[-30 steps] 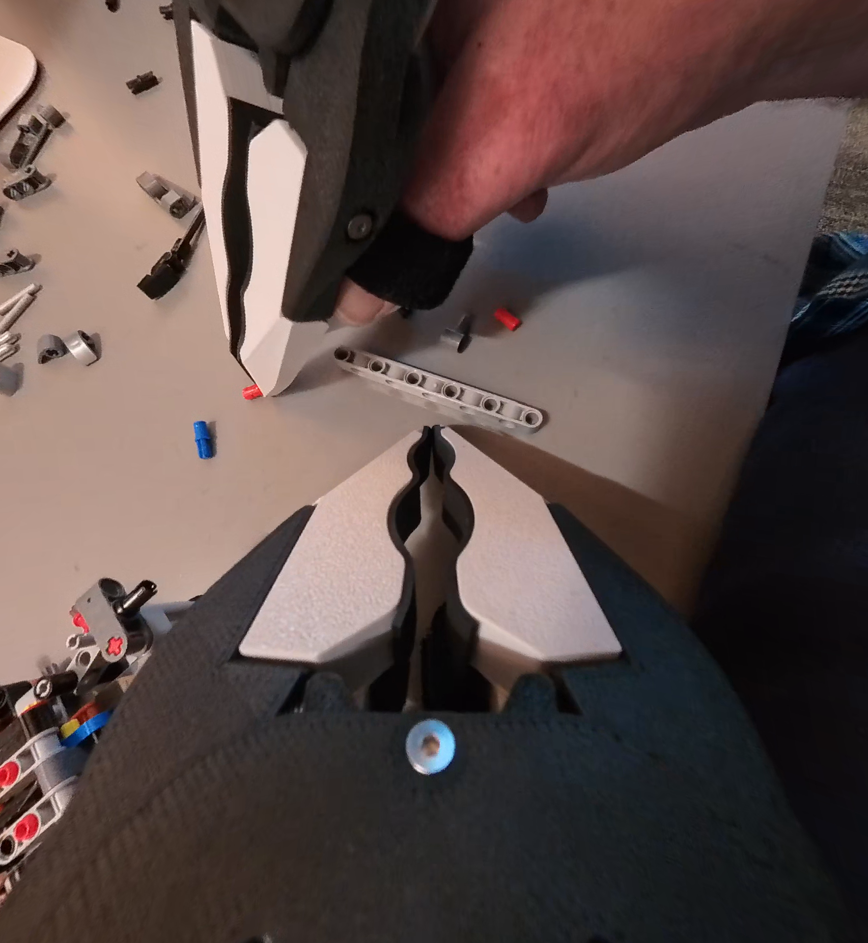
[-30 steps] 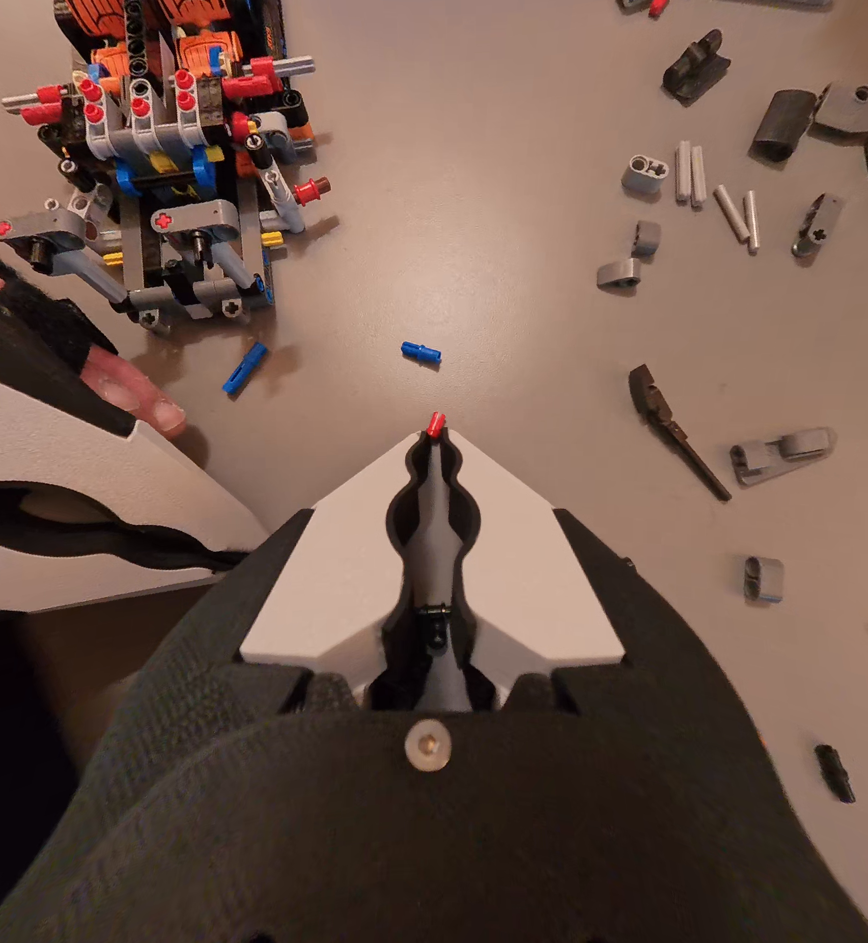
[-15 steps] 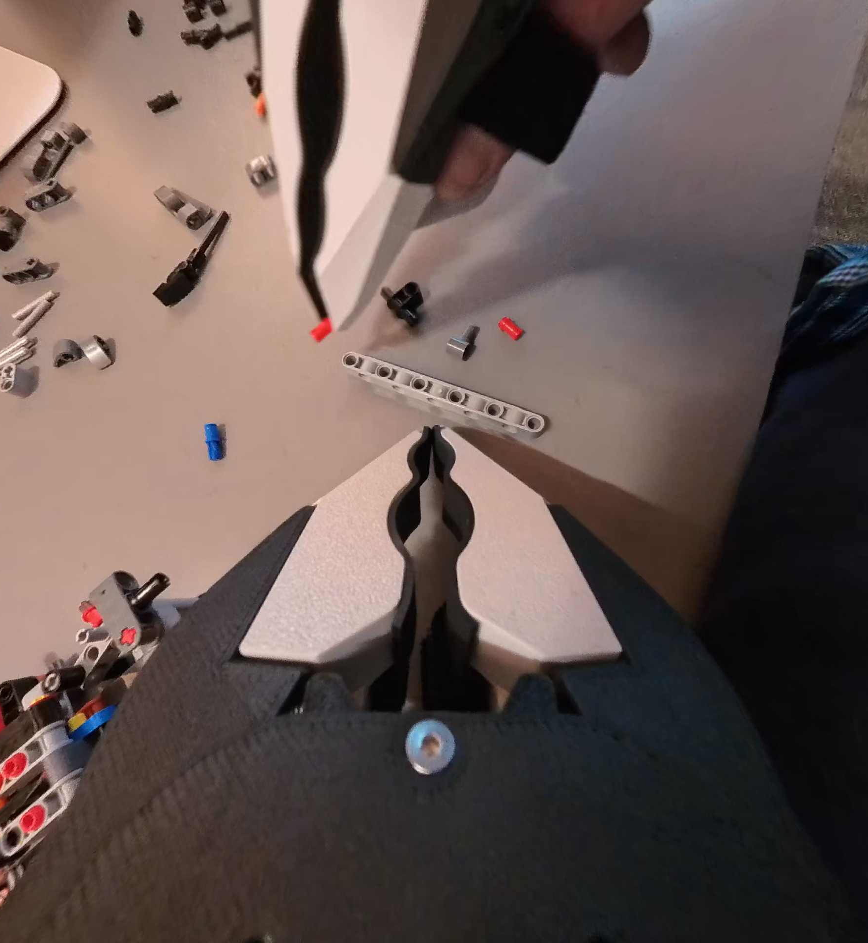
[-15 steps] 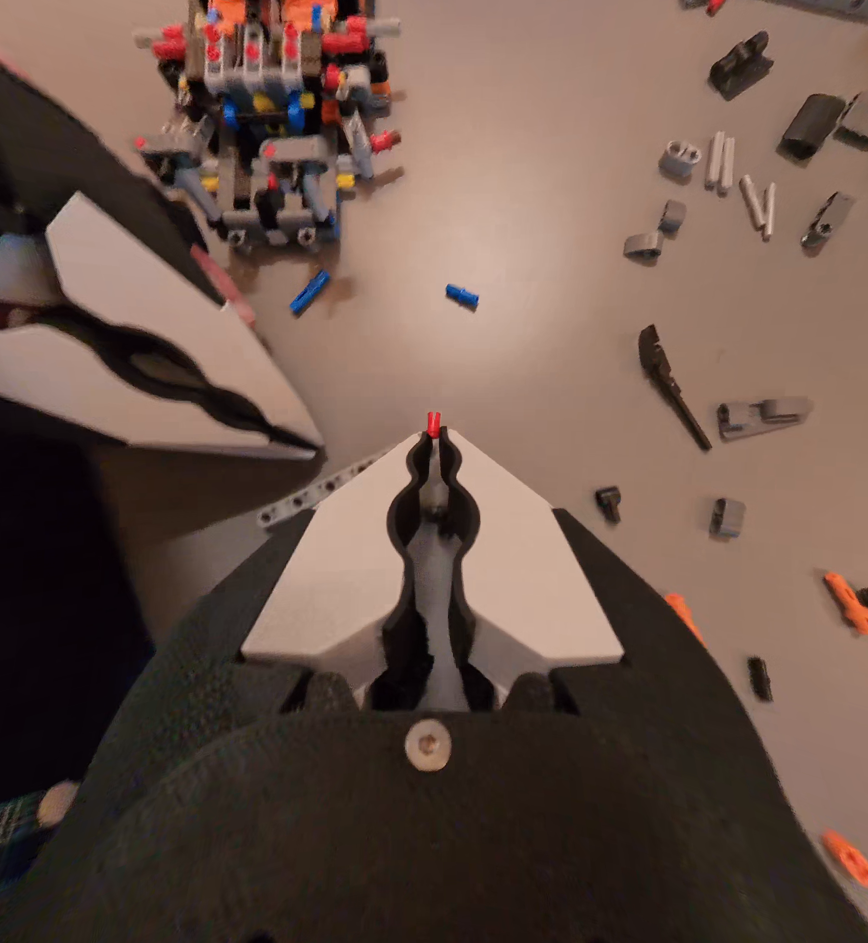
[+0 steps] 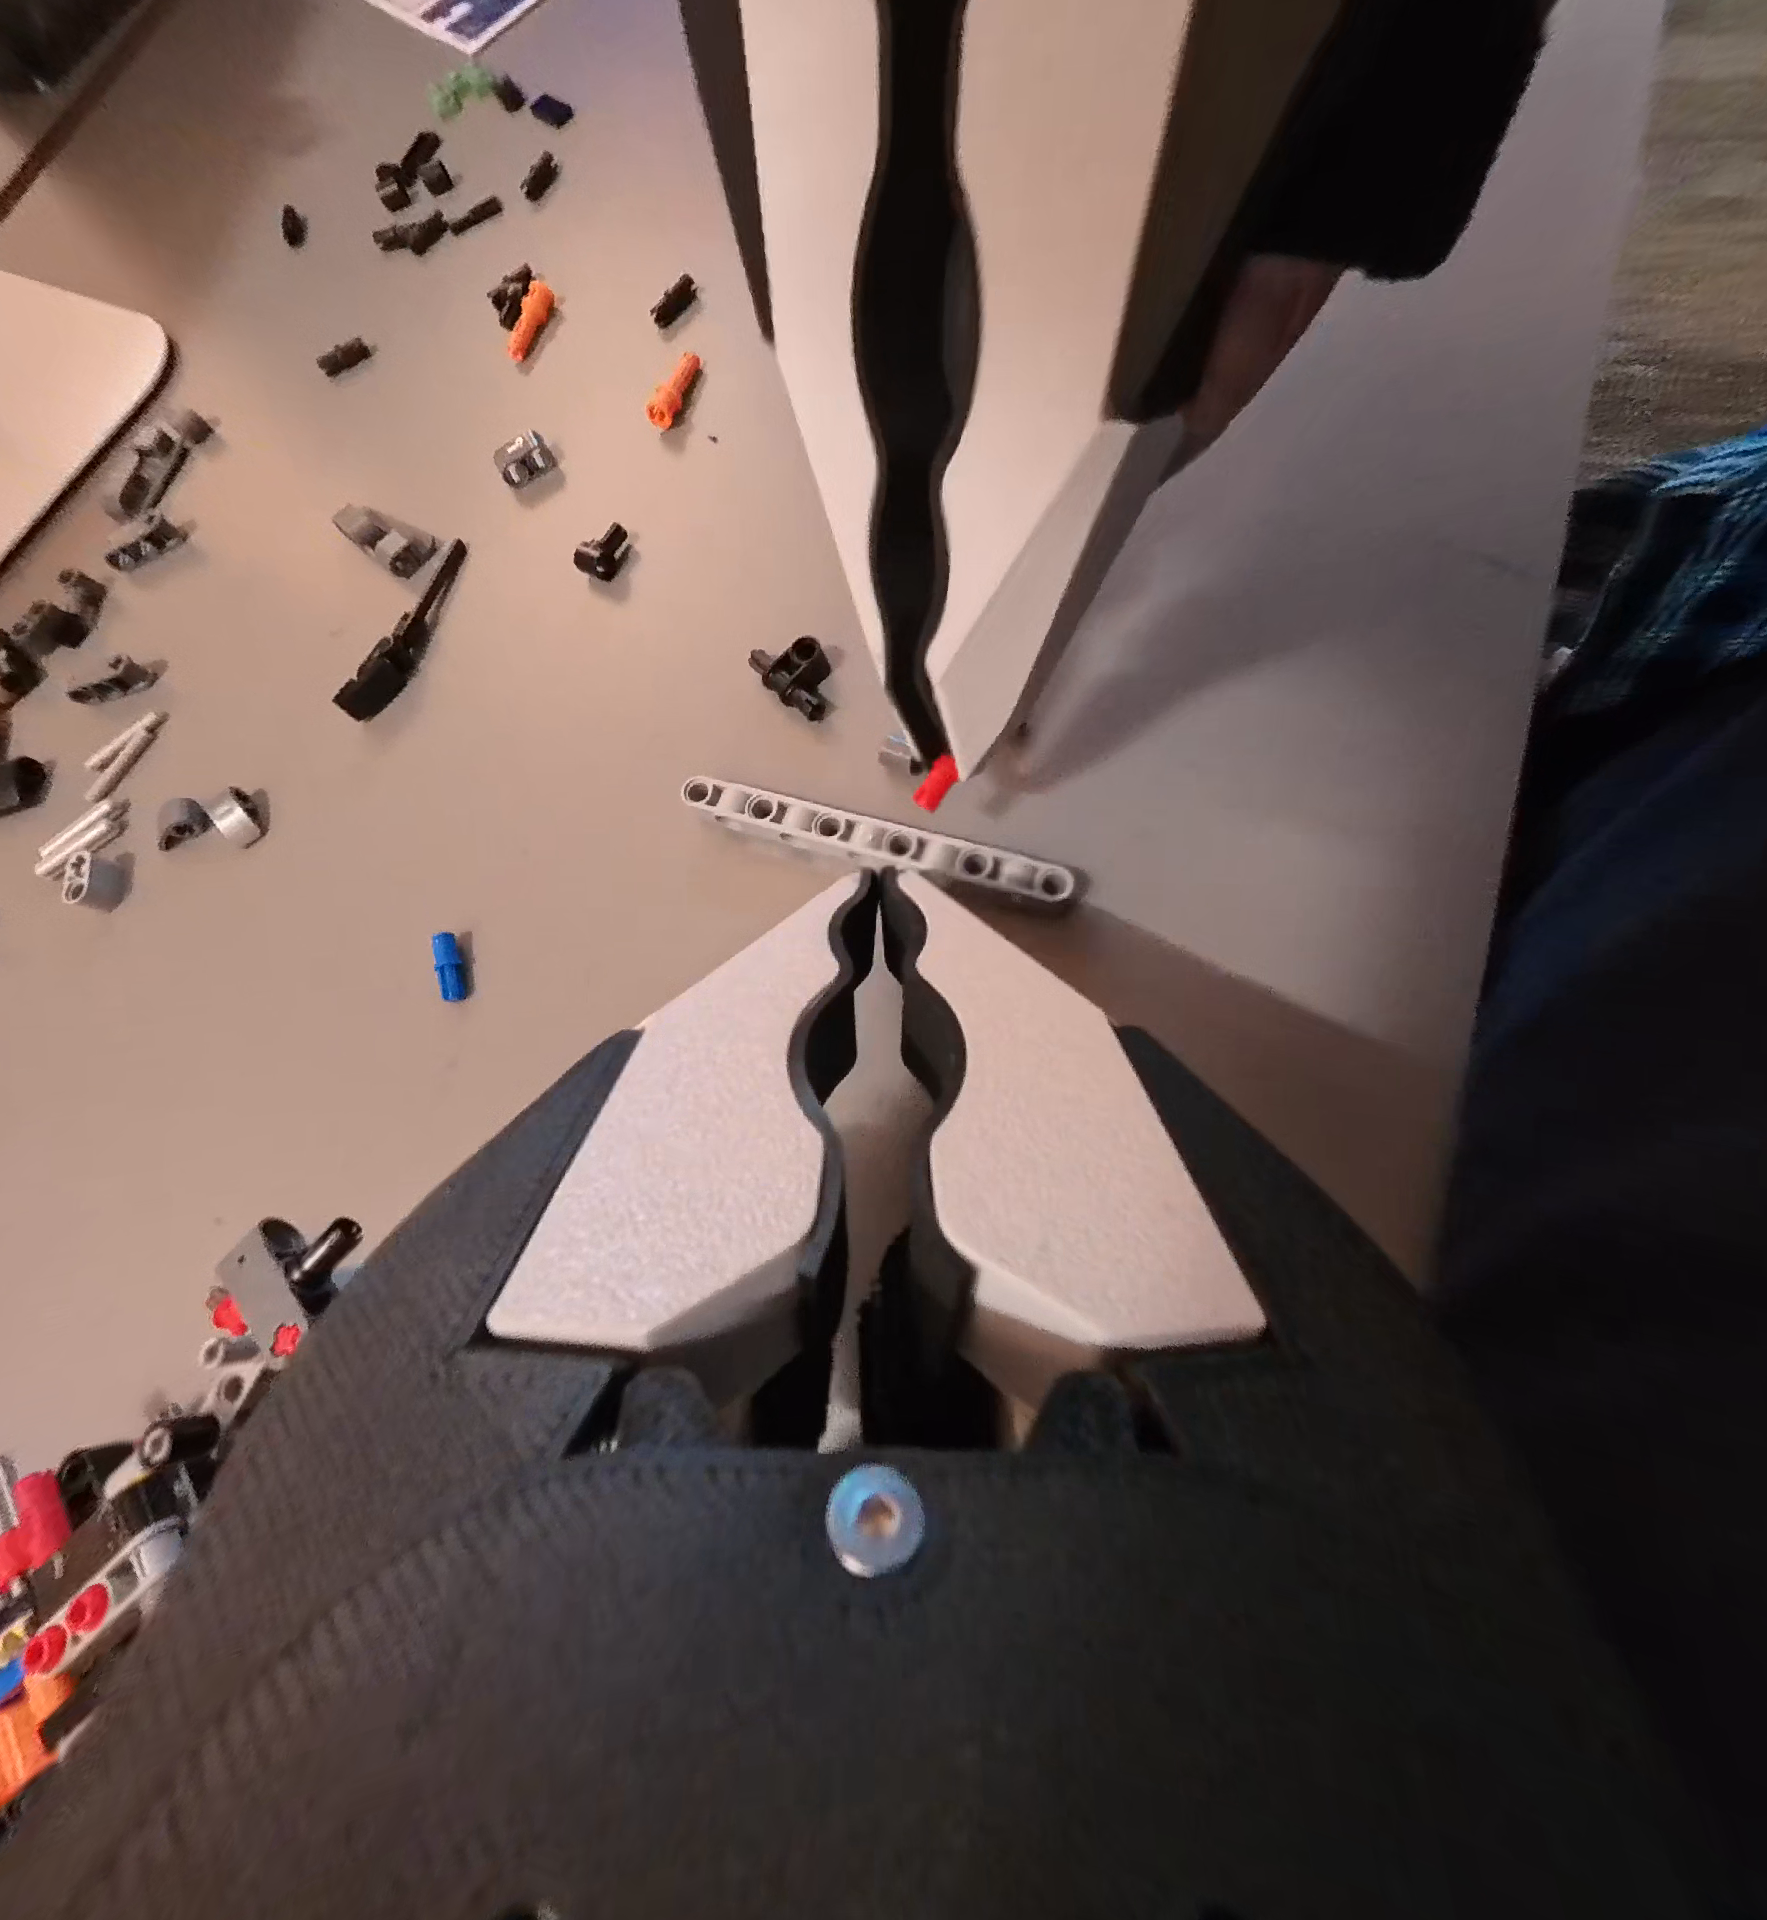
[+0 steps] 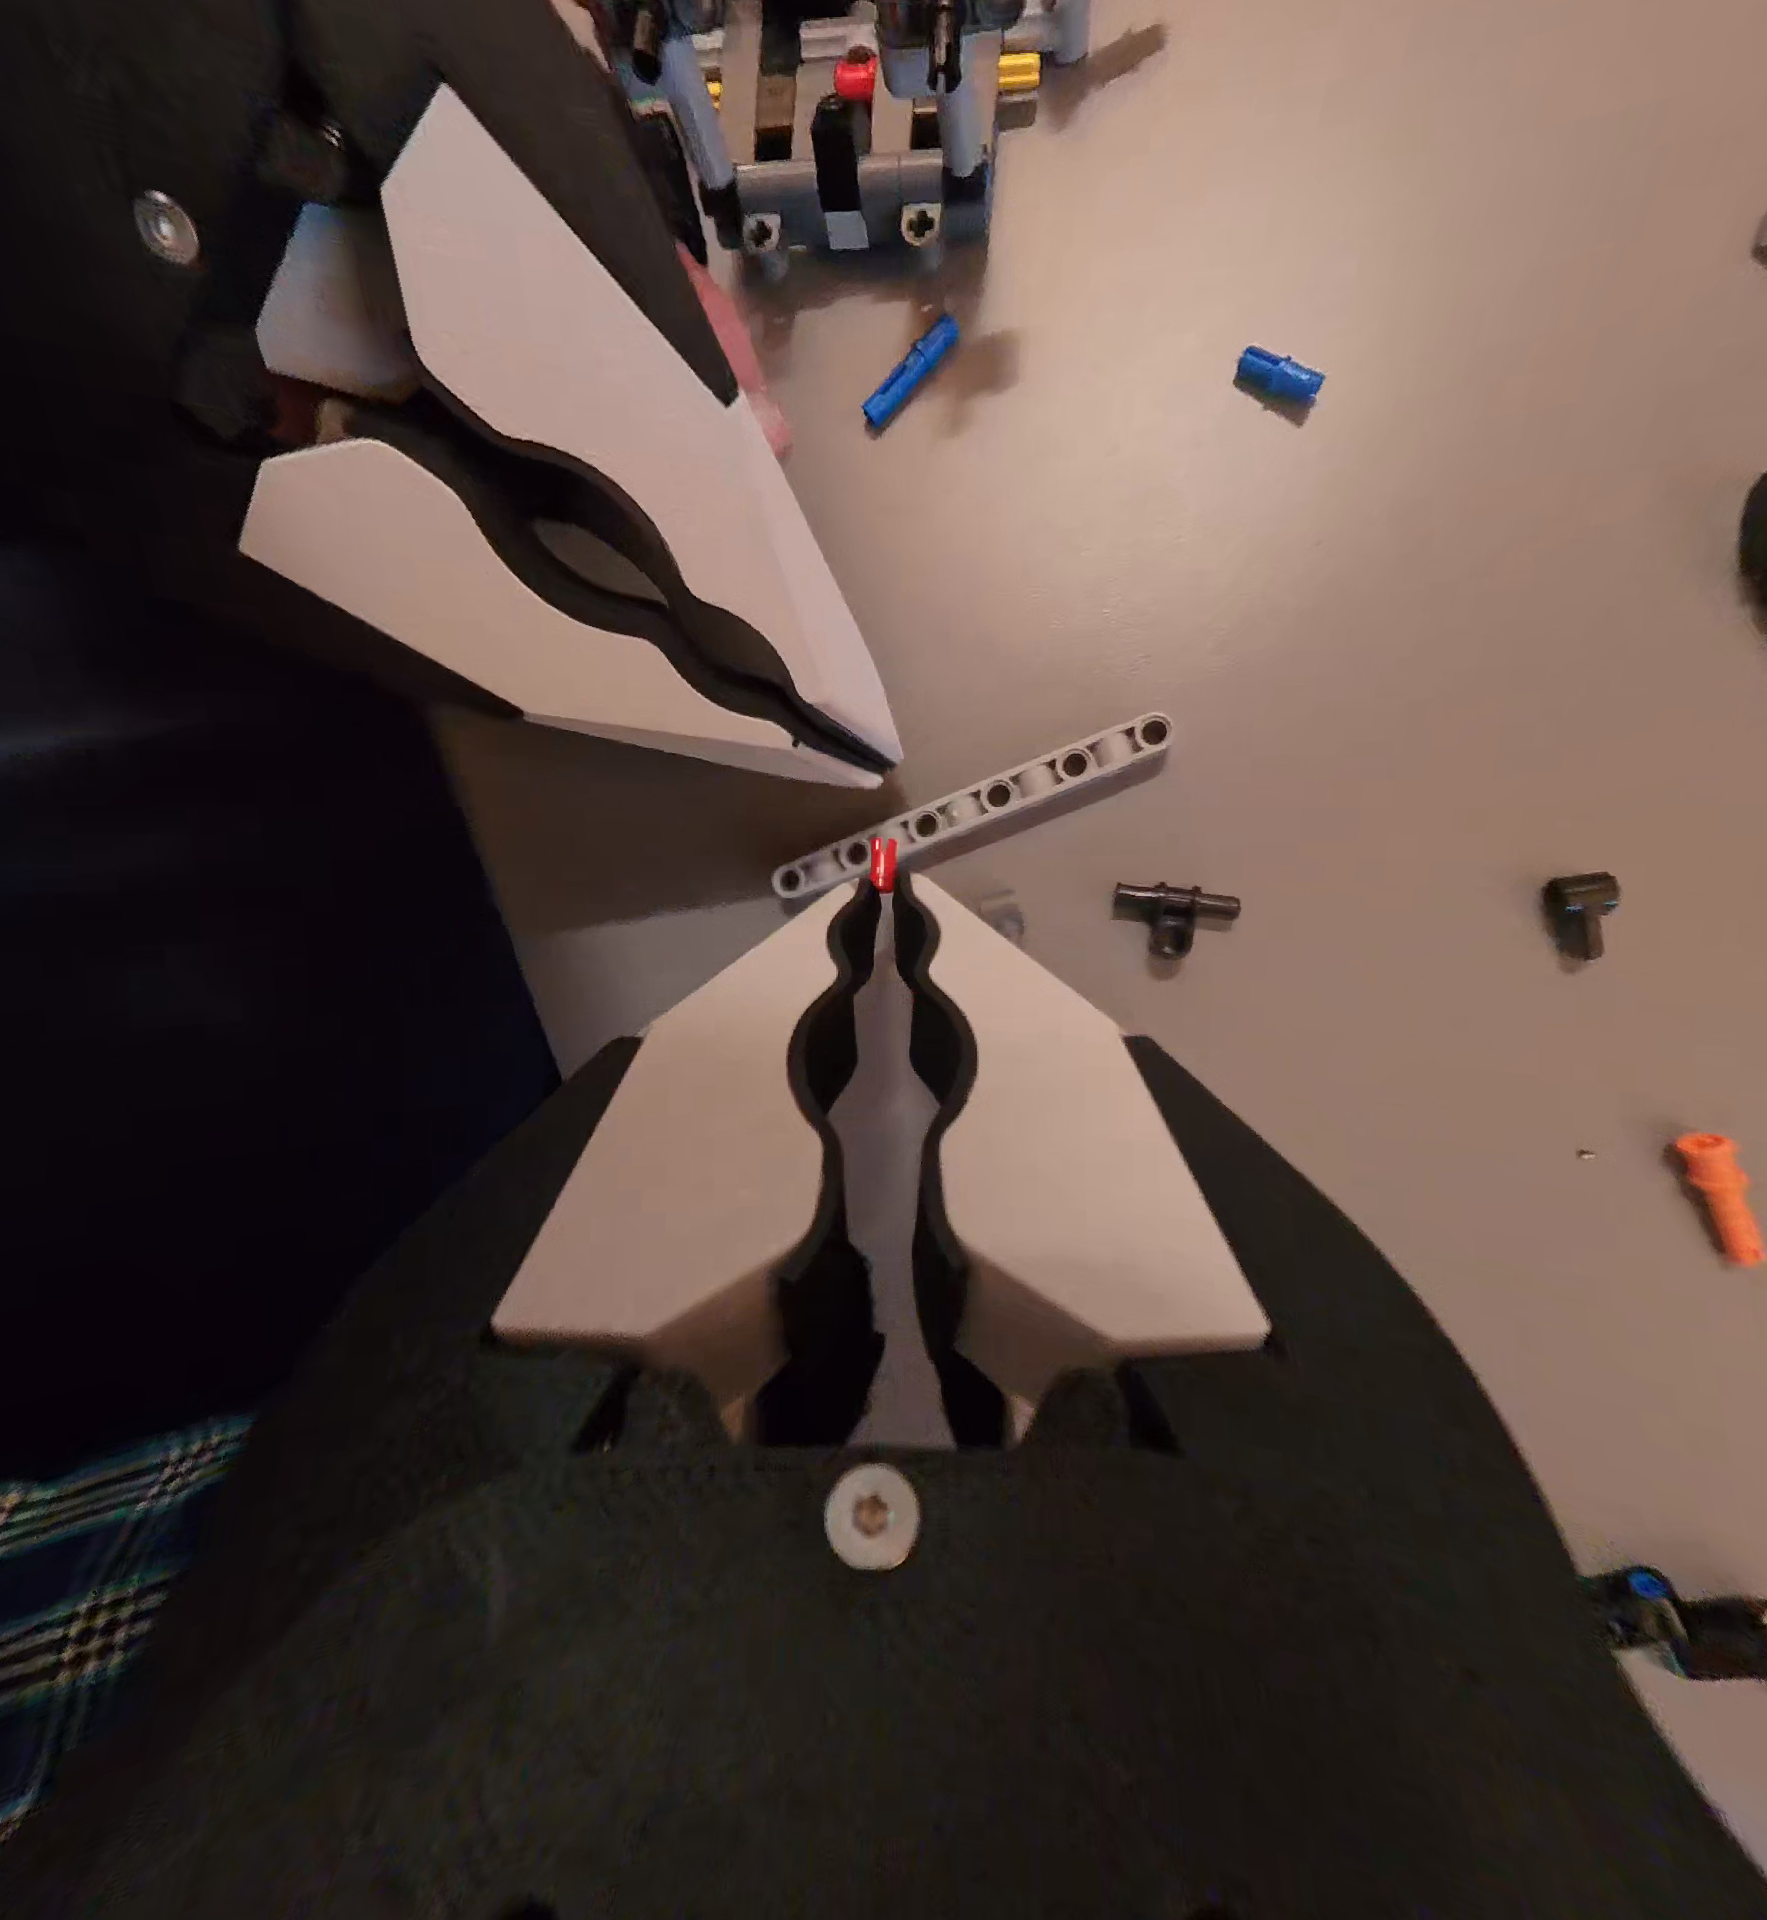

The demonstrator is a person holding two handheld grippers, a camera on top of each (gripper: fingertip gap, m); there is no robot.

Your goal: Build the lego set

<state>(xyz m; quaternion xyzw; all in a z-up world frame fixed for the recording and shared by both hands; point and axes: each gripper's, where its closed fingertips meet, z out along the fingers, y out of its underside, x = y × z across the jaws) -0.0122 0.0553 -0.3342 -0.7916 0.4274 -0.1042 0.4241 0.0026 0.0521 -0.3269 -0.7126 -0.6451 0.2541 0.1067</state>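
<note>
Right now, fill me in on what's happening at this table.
A person is building a lego set with two handheld grippers. The right gripper is shut on a small red pin, poised at the grey beam lying flat near the table edge. The left gripper is shut and empty, its tip by the beam's other side. The half-built model and loose parts lie farther off.

No readable text, numbers or brand marks in either of my views. Only candidate: a blue-and-white printed sheet [image 5: 463,16] at the far edge of the desk [image 5: 1274,675], cut off by the frame and too small to make out.
</note>
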